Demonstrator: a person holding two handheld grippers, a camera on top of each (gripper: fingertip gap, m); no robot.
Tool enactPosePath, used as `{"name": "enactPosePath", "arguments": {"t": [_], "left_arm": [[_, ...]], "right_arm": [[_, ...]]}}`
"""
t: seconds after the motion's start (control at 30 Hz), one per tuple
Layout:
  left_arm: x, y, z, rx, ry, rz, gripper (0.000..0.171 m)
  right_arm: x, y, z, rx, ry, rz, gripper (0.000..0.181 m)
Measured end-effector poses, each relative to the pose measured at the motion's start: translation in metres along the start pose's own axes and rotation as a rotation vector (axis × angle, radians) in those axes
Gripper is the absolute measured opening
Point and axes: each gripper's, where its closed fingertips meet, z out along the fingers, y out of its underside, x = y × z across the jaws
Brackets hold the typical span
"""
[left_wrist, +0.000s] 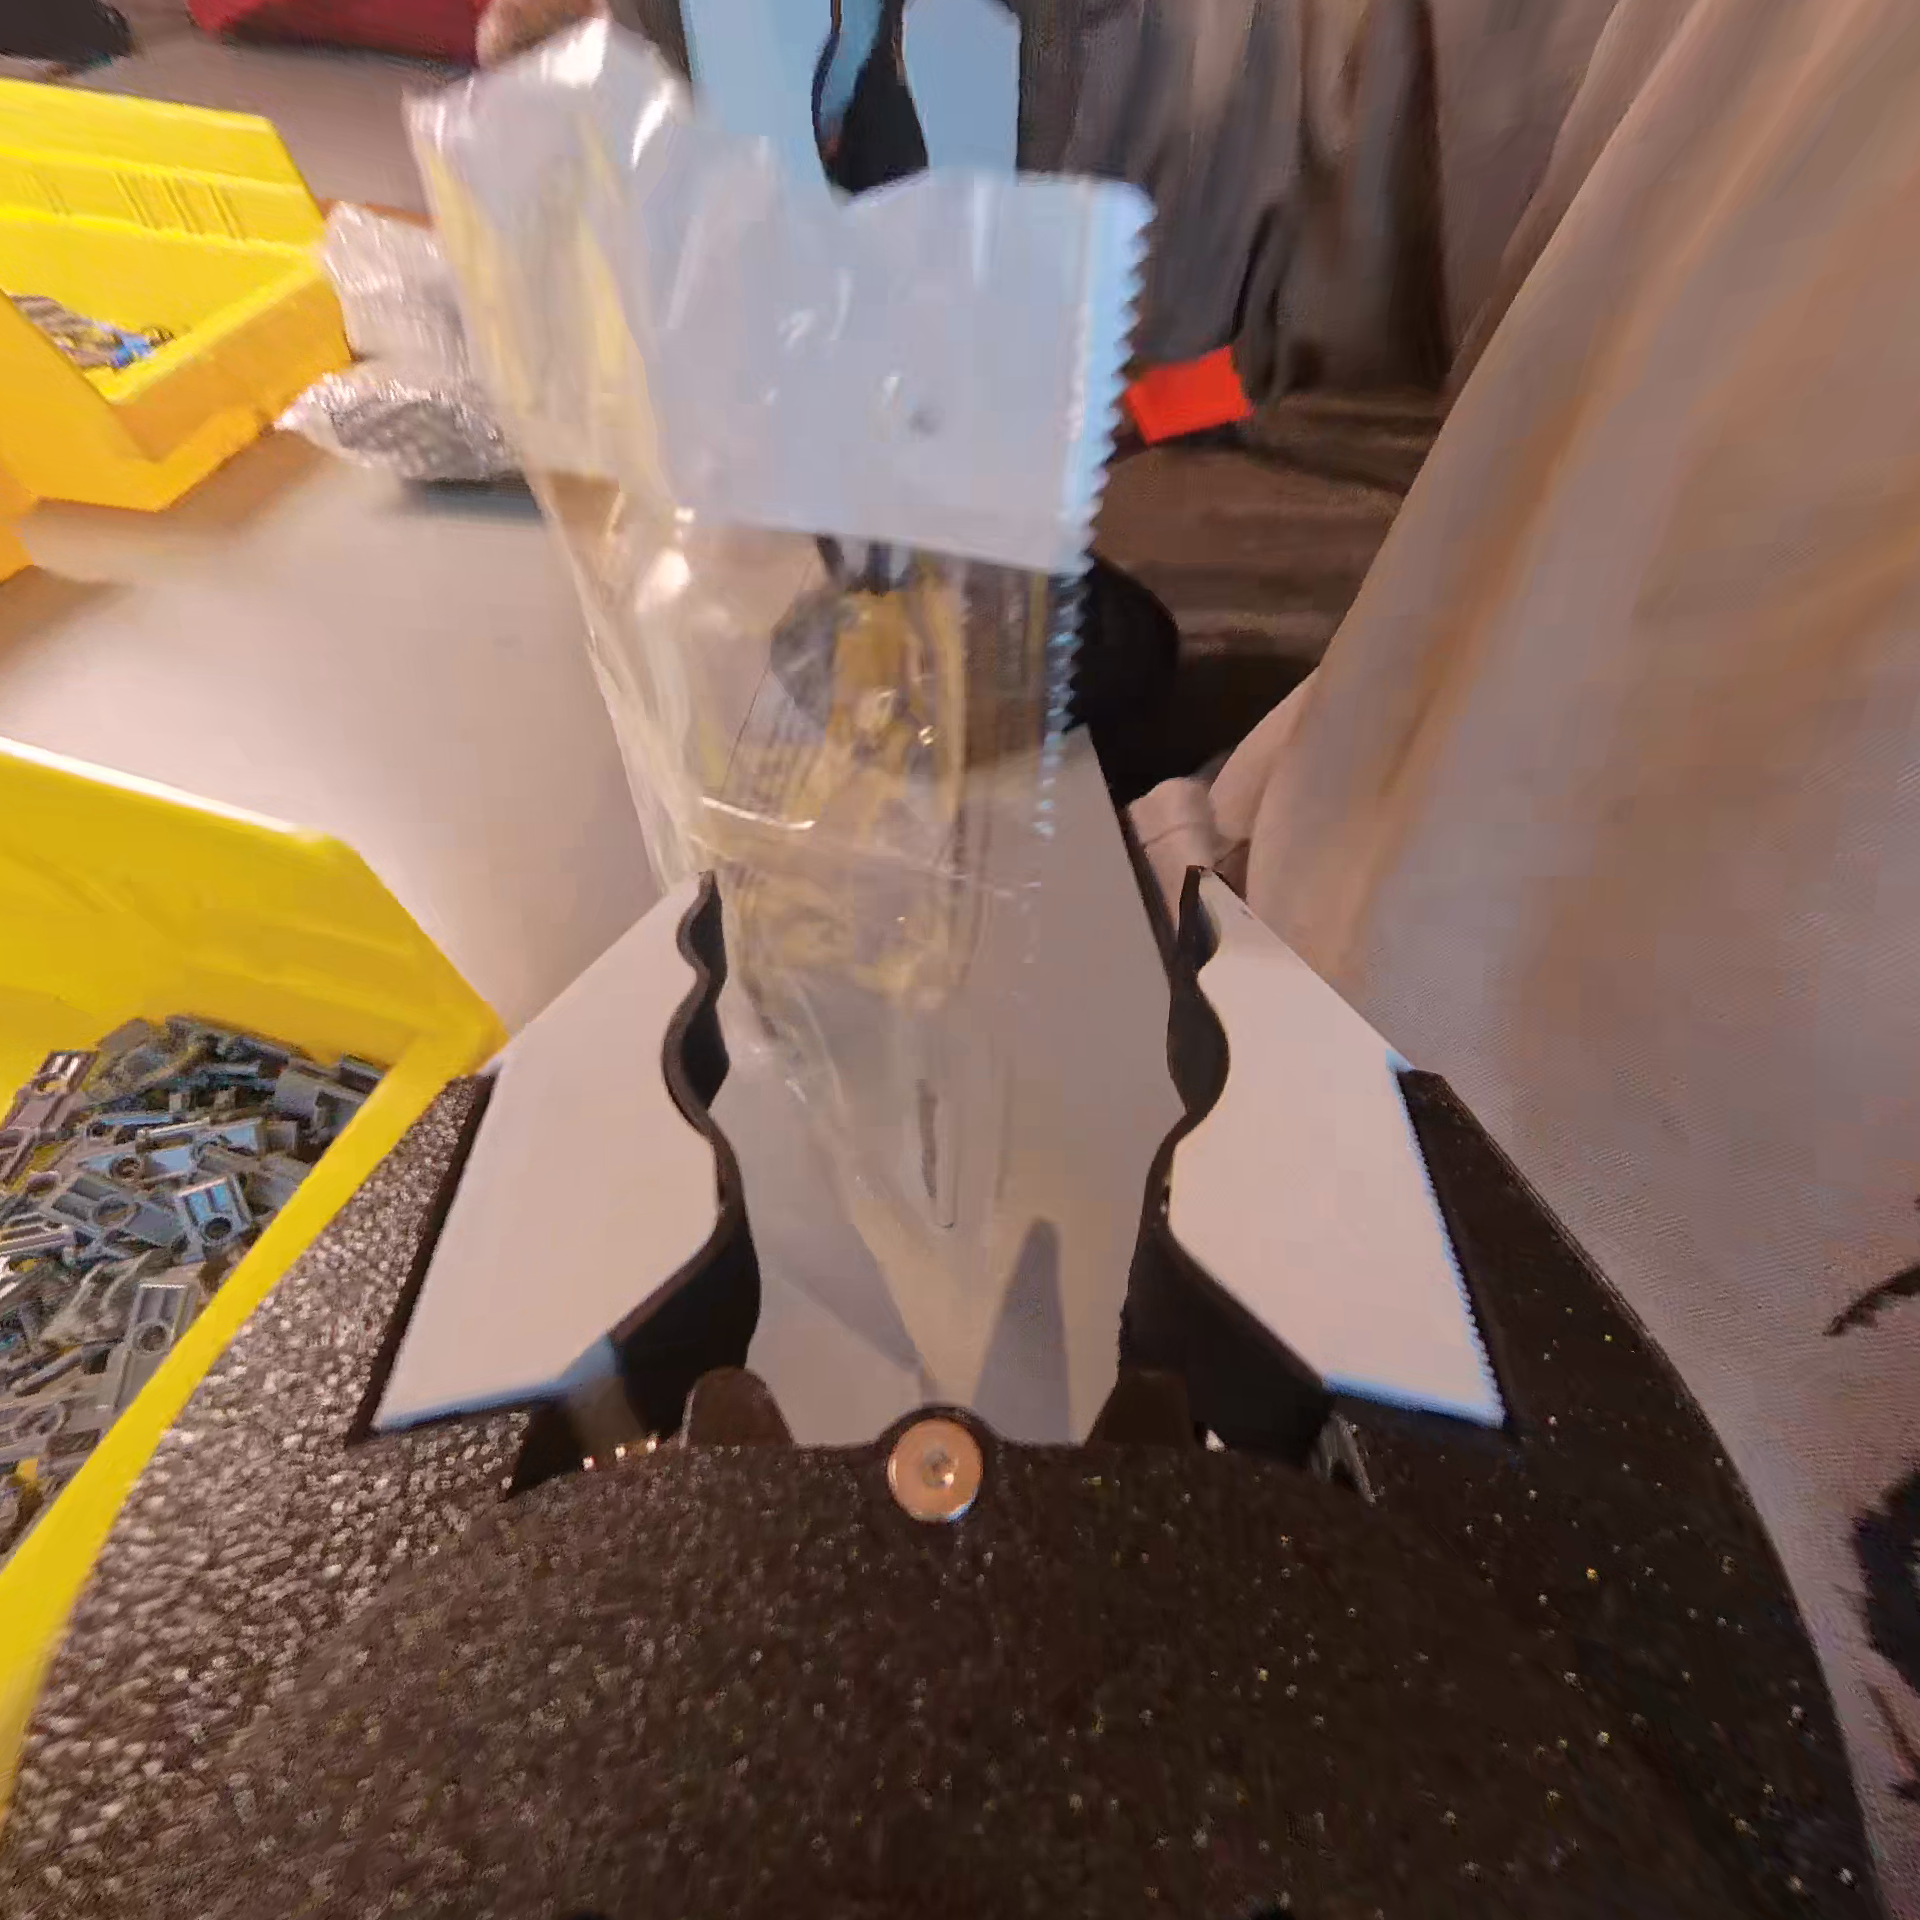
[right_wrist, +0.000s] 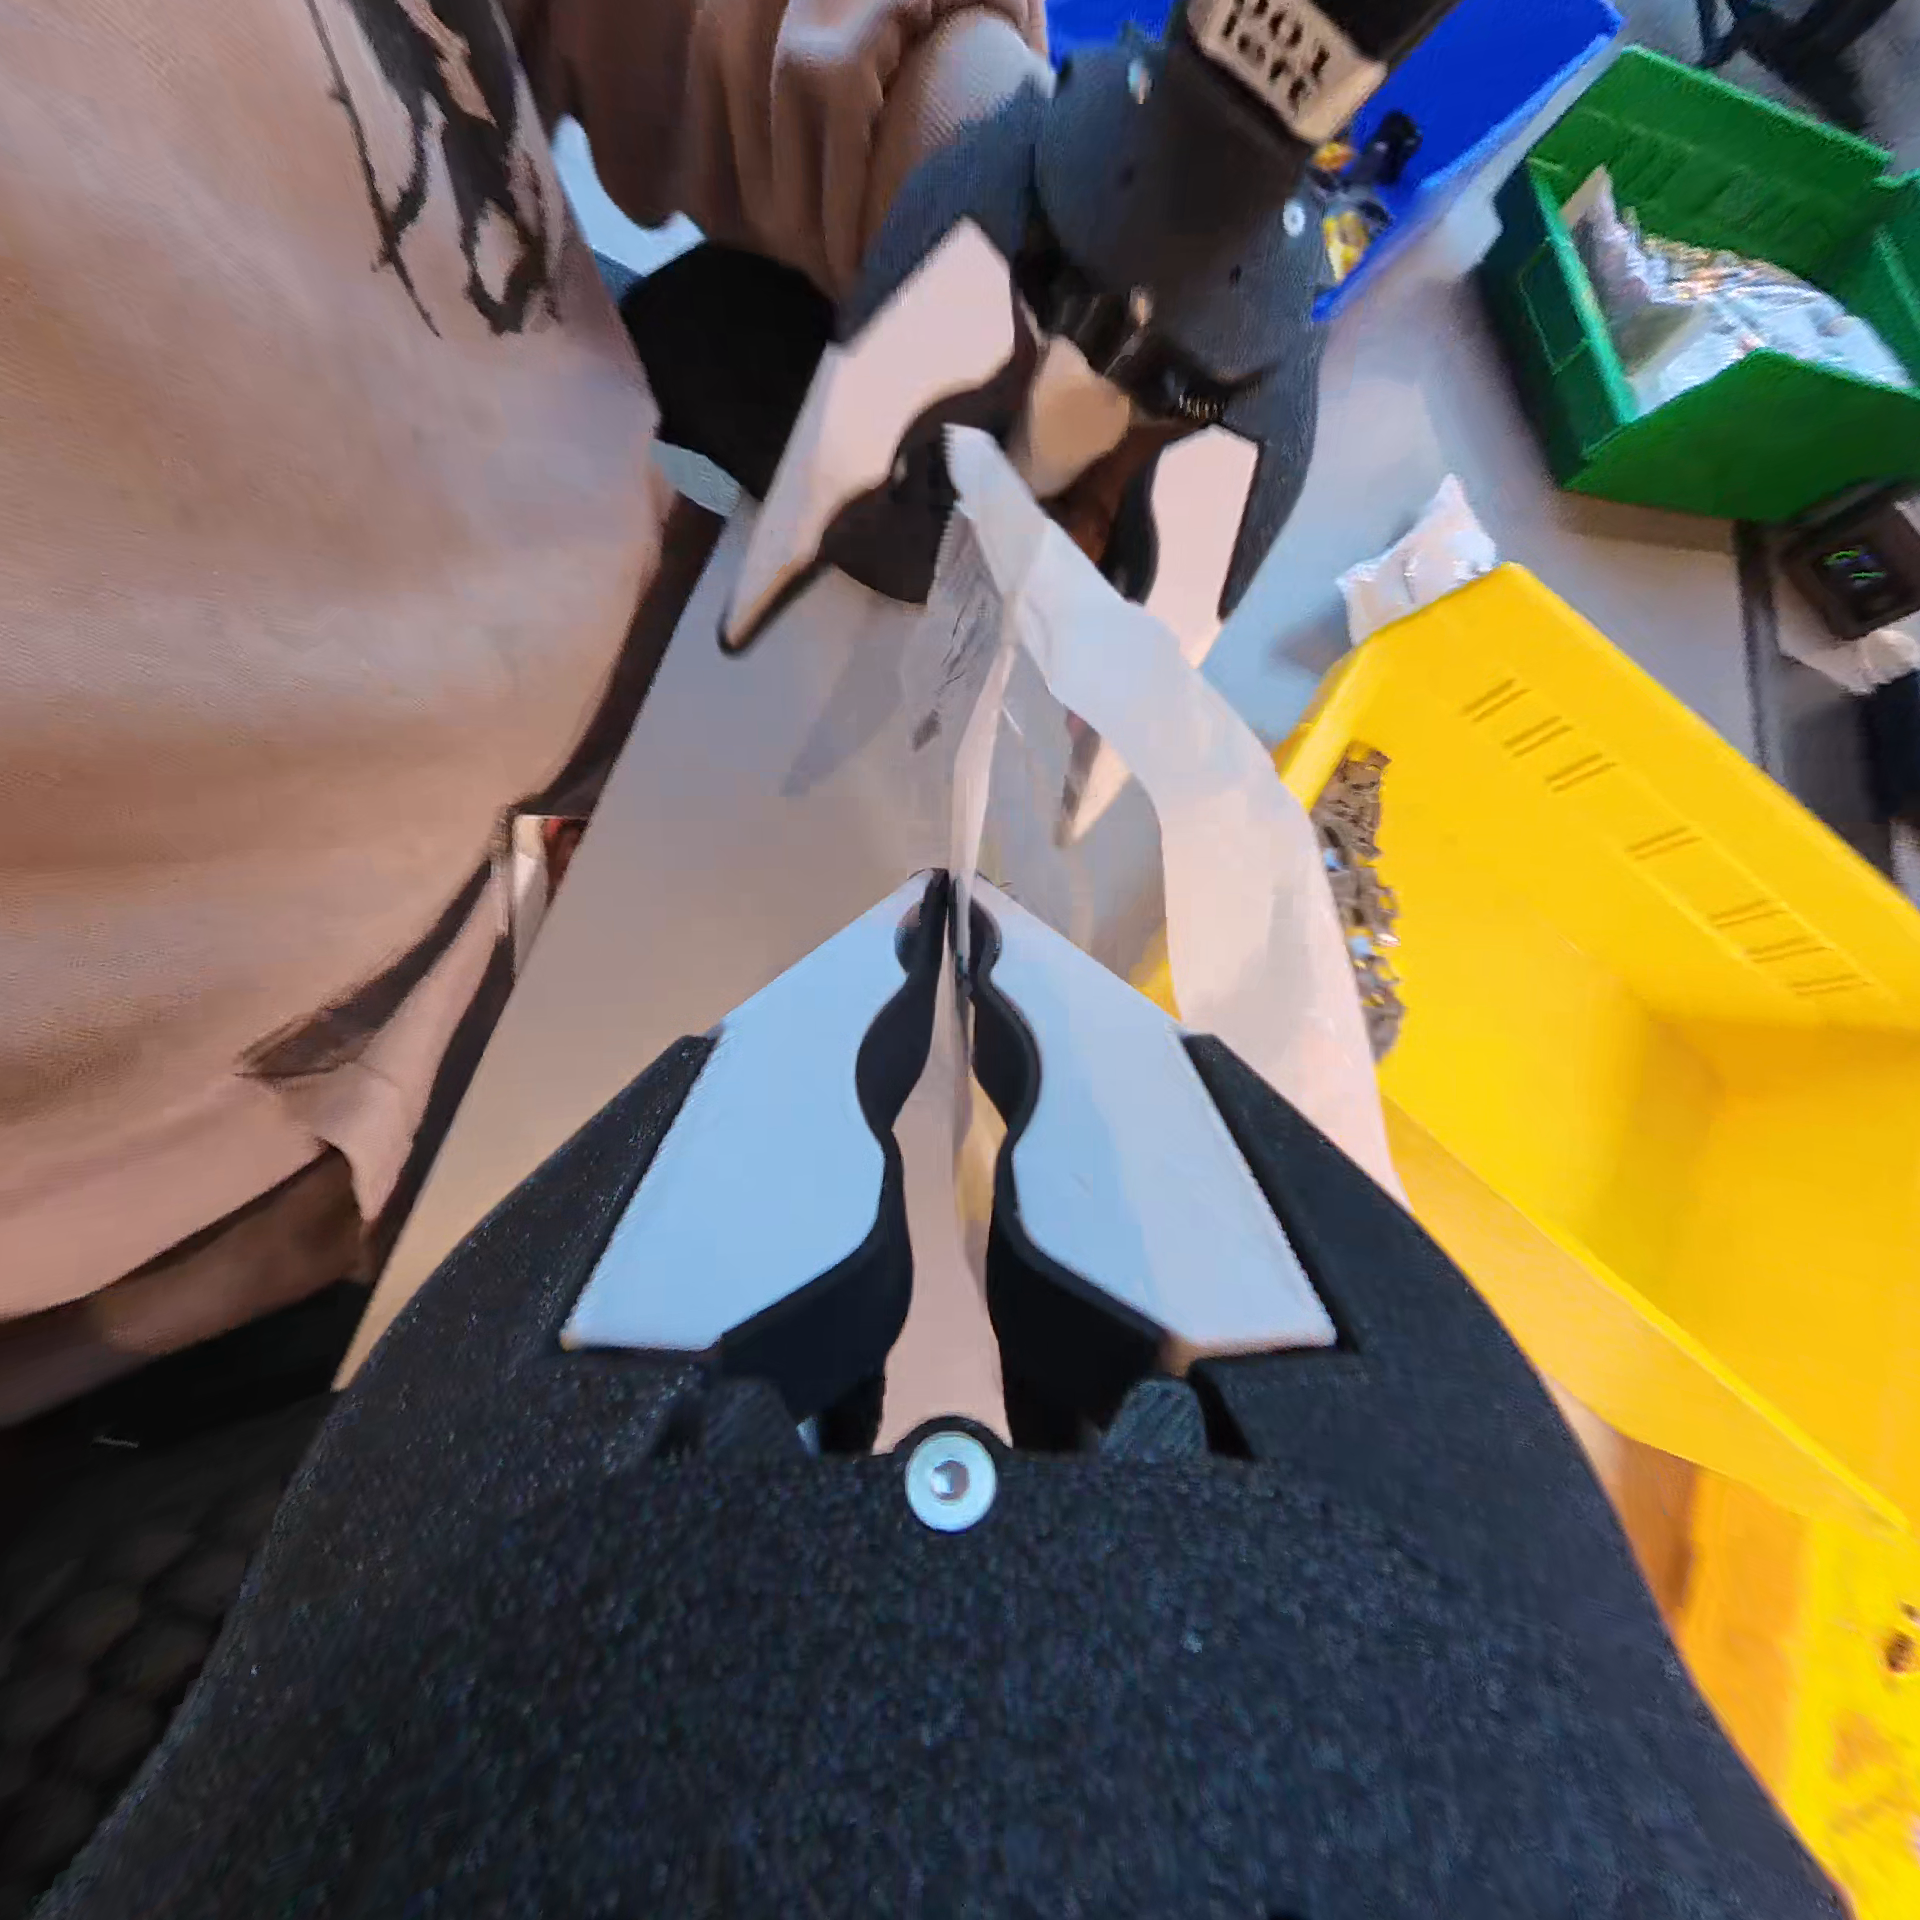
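A clear plastic bag (left_wrist: 831, 727) with small yellowish parts inside hangs in the air over the grey table (left_wrist: 312, 675). My right gripper (right_wrist: 951, 896) is shut on one edge of the bag (right_wrist: 1143, 727). It also shows at the top of the left wrist view (left_wrist: 894, 364), with its white plates on the bag's upper end. My left gripper (left_wrist: 951, 894) is open, and the bag's lower end lies between its fingers without being pinched. The left gripper shows far off in the right wrist view (right_wrist: 997, 488), with its jaws apart around the bag's far edge.
A yellow bin (left_wrist: 260, 935) of small grey parts sits at the near left and shows in the right wrist view (right_wrist: 1610, 935). Another yellow bin (left_wrist: 135, 260) and bags of dark parts (left_wrist: 405, 416) lie behind. A green bin (right_wrist: 1714, 416) and a blue box (right_wrist: 1486, 94) stand beyond. A person's beige clothing (right_wrist: 260, 520) is close. One gripper's finger ends stand about 6 centimetres off the other's.
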Motion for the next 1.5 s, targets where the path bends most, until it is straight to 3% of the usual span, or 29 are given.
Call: {"name": "enactPosePath", "arguments": {"t": [0.07, 0.1, 0.2, 0.37, 0.43, 0.53, 0.63, 0.7, 0.77, 0.87, 1.0, 1.07, 1.17, 1.3, 1.33, 1.43, 1.5], "left_arm": [[-0.007, 0.018, 0.013, -0.081, -0.045, 0.075, 0.074], [-0.008, 0.022, 0.017, -0.103, -0.048, 0.107, 0.061], [-0.017, 0.03, 0.026, -0.169, -0.075, 0.182, 0.047], [-0.012, 0.035, 0.036, -0.206, -0.03, 0.228, 0.056], [-0.006, 0.032, 0.036, -0.18, 0.017, 0.212, 0.061], [-0.007, 0.02, 0.028, -0.112, 0.035, 0.155, 0.064], [-0.011, 0.005, 0.019, -0.028, 0.042, 0.127, 0.05], [-0.021, 0.005, 0.019, -0.06, -0.02, 0.169, 0.037], [-0.031, 0.009, 0.02, -0.134, -0.088, 0.211, 0.002], [-0.038, 0.003, 0.019, -0.171, -0.153, 0.237, 0.0], [-0.03, 0.01, 0.027, -0.234, -0.164, 0.299, 0.0], [-0.027, 0.016, 0.03, -0.258, -0.185, 0.332, 0.0], [-0.021, 0.023, 0.029, -0.261, -0.202, 0.342, 0.0], [-0.018, 0.039, 0.026, -0.295, -0.258, 0.389, 0.0], [-0.018, 0.042, 0.026, -0.292, -0.268, 0.394, 0.0], [-0.017, 0.044, 0.026, -0.263, -0.295, 0.394, 0.0], [-0.017, 0.043, 0.029, -0.252, -0.308, 0.408, 0.0]], "right_arm": [[-0.016, -0.001, 0.005, 0.046, -0.077, 0.046, 0.0], [-0.023, 0.001, 0.007, 0.046, -0.117, 0.077, 0.0], [-0.047, 0.014, 0.012, 0.003, -0.222, 0.127, 0.0], [-0.085, 0.023, 0.006, 0.035, -0.412, 0.252, 0.0], [-0.079, 0.024, 0.003, 0.072, -0.353, 0.248, 0.0], [-0.055, 0.025, -0.001, 0.118, -0.128, 0.147, 0.0], [-0.048, 0.02, -0.008, 0.177, -0.037, 0.152, 0.0], [-0.039, 0.031, -0.005, 0.131, 0.039, 0.162, 0.0], [-0.042, 0.044, 0.0, 0.074, 0.039, 0.197, 0.0], [-0.046, 0.062, 0.007, -0.007, 0.032, 0.268, 0.0], [-0.067, 0.067, 0.011, -0.027, -0.093, 0.311, 0.0], [-0.069, 0.072, 0.013, -0.014, -0.088, 0.292, 0.001], [-0.067, 0.062, 0.01, 0.142, -0.109, 0.469, 0.03], [-0.051, 0.043, -0.015, 0.495, -0.125, 0.761, 0.058], [-0.042, 0.045, -0.022, 0.562, -0.096, 0.834, 0.055], [-0.016, 0.073, -0.024, 0.6, 0.07, 1.014, 0.023], [-0.011, 0.091, -0.012, 0.496, 0.171, 1.07, 0.01]]}}
